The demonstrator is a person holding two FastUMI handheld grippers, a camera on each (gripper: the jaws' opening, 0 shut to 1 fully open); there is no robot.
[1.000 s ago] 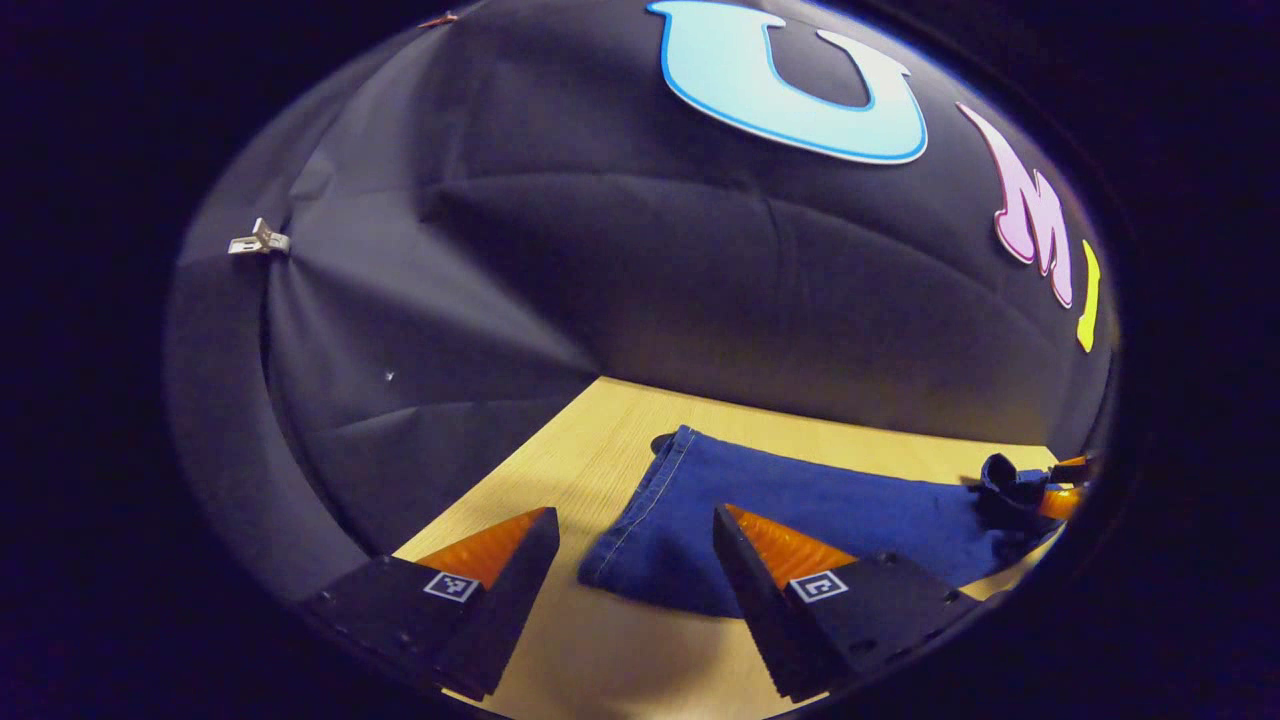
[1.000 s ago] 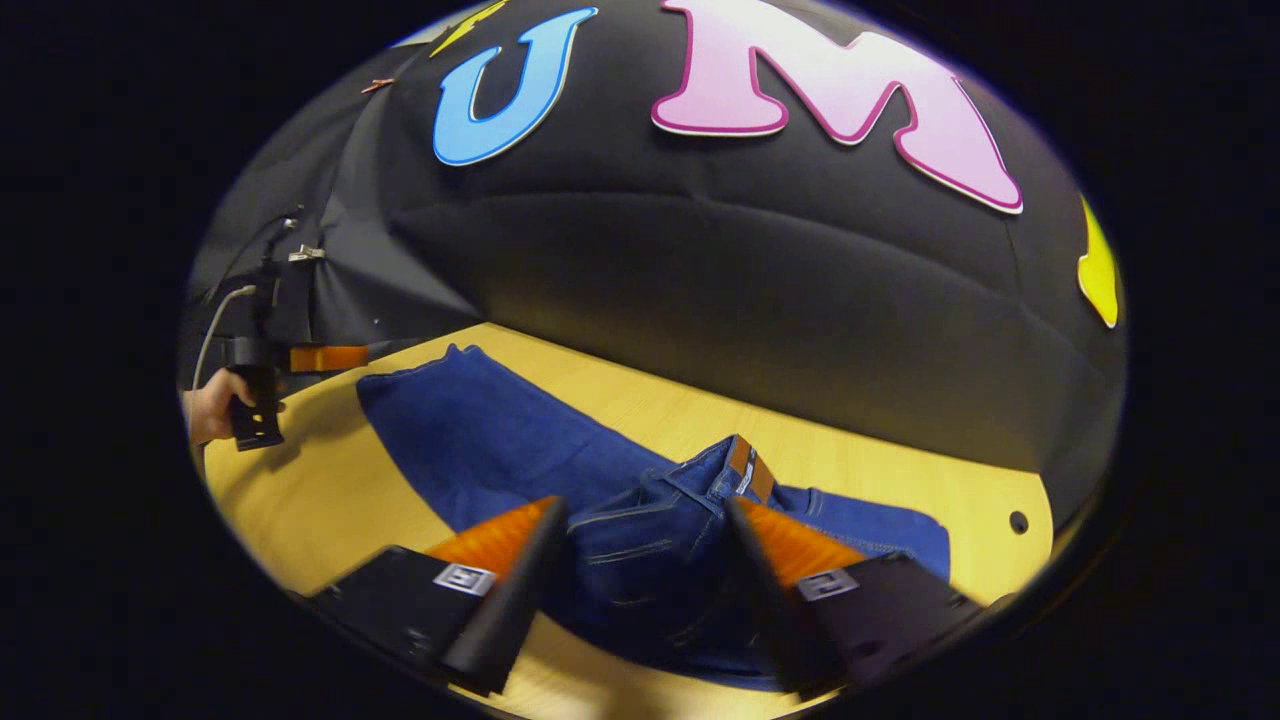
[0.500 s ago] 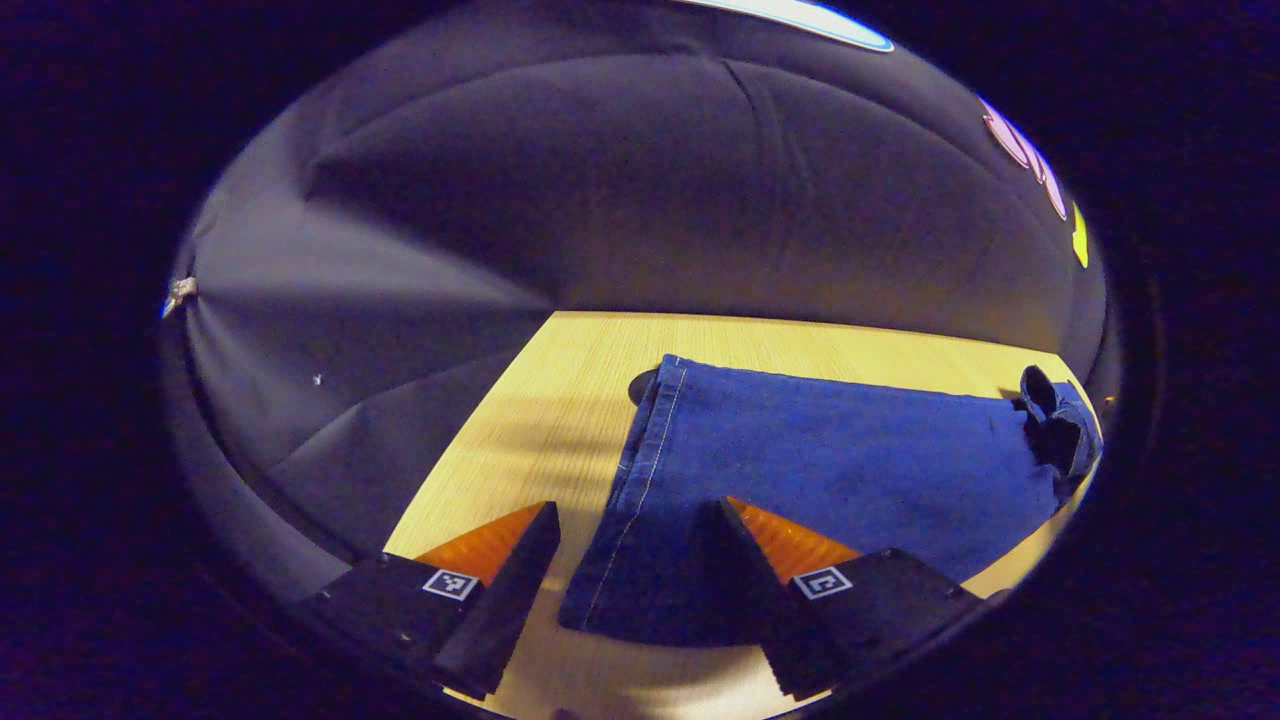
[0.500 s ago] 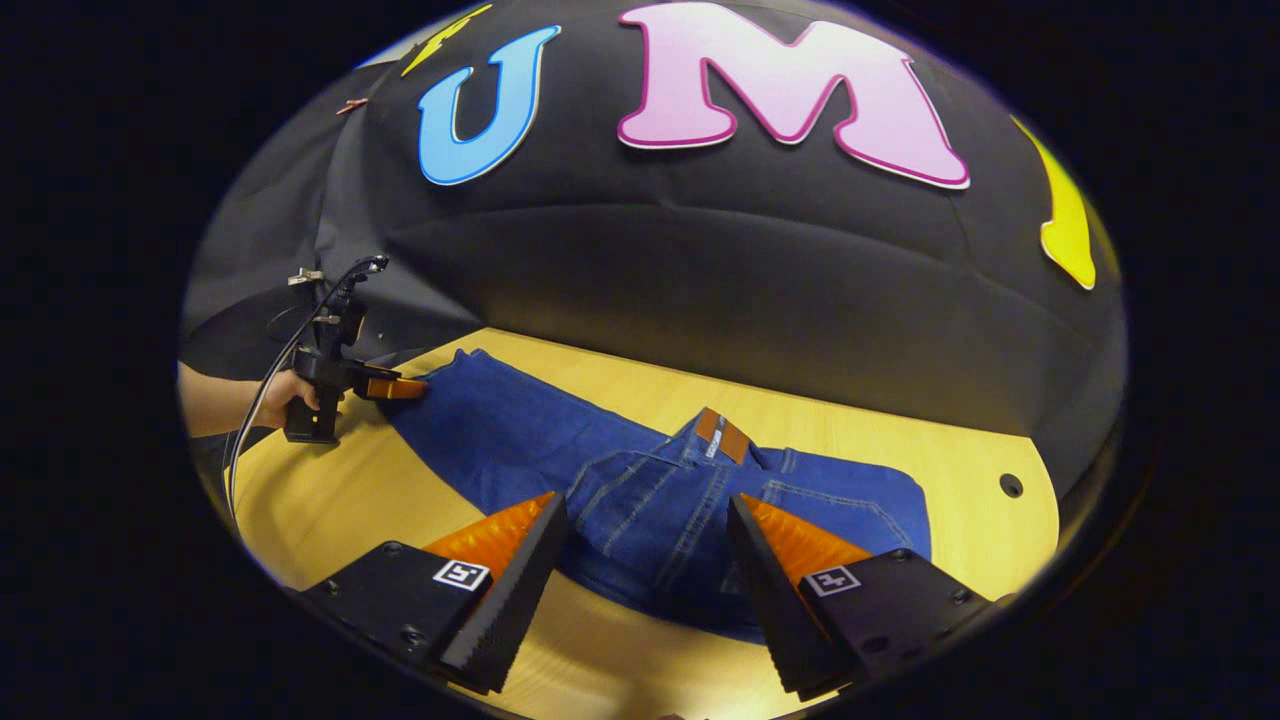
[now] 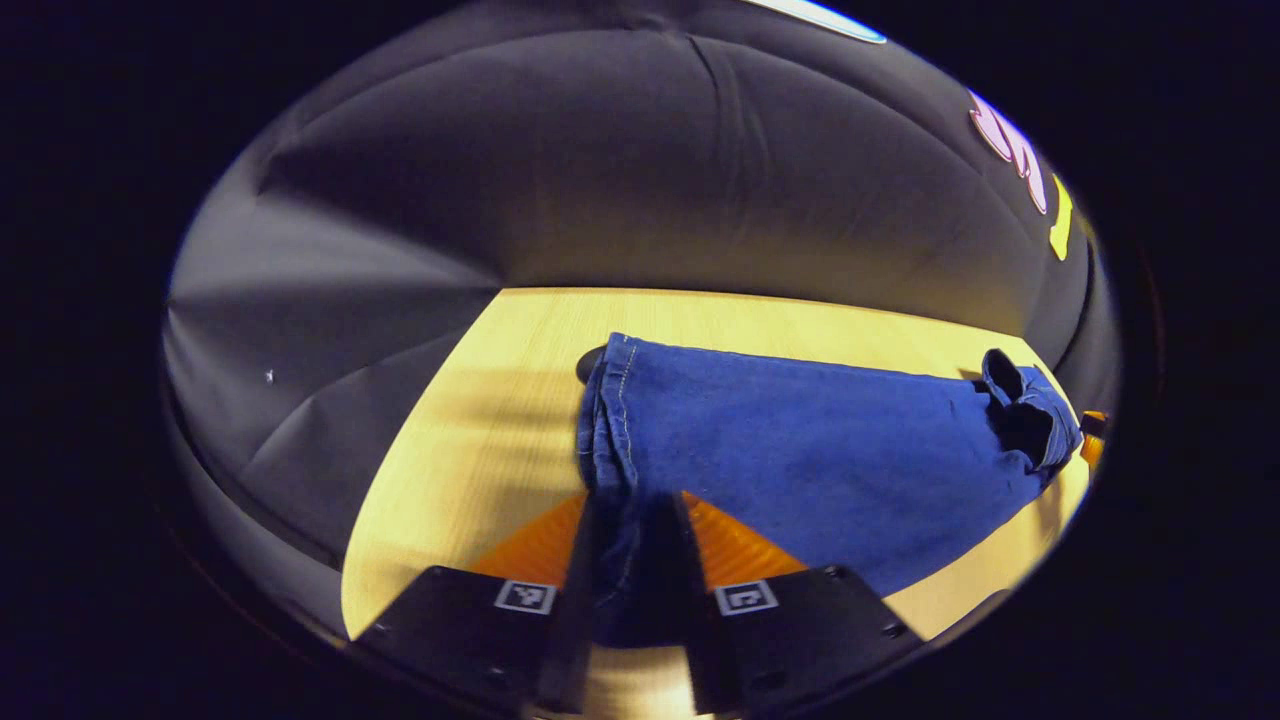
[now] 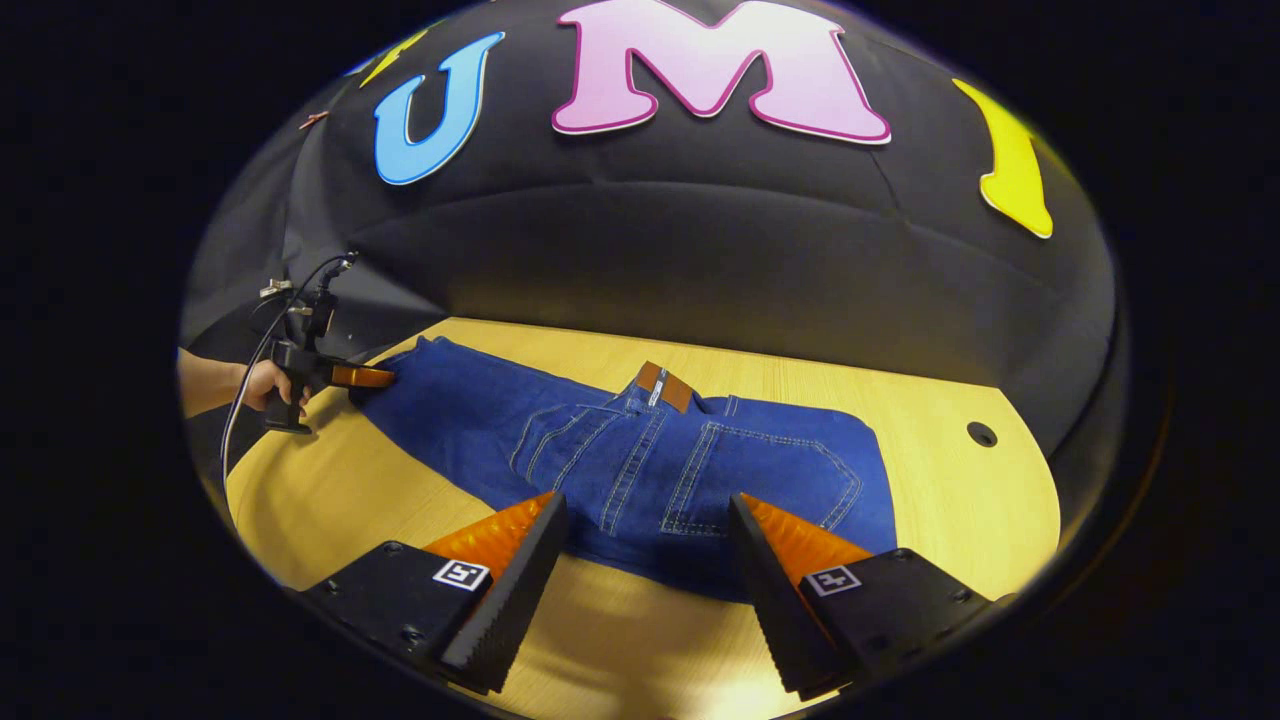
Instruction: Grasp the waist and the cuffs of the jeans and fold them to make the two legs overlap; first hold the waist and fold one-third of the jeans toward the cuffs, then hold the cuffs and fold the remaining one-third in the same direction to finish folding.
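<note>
Item: blue denim jeans (image 6: 640,460), flat across pale wooden tabletop (image 6: 940,500). Left gripper (image 5: 632,560) jaws clamped on cuff hem; right gripper (image 6: 645,560) jaws apart near waist. Risk: a lopsided lift may bunch the legs.

The left gripper (image 5: 632,560) shows two wedge-shaped fingers (image 5: 590,590) on flat black blocks, each block carrying a small square black-and-white marker and dark round screws. The right gripper (image 6: 645,560) is the same build: tapered fingers (image 6: 510,590) with saw-toothed inner edges, ribbed upper faces, a square marker on each block, screws near the edges. Farther off, a bare hand (image 6: 262,383) with no sleeve in sight grips a black handle, cables (image 6: 250,370) looping up from it.
</note>
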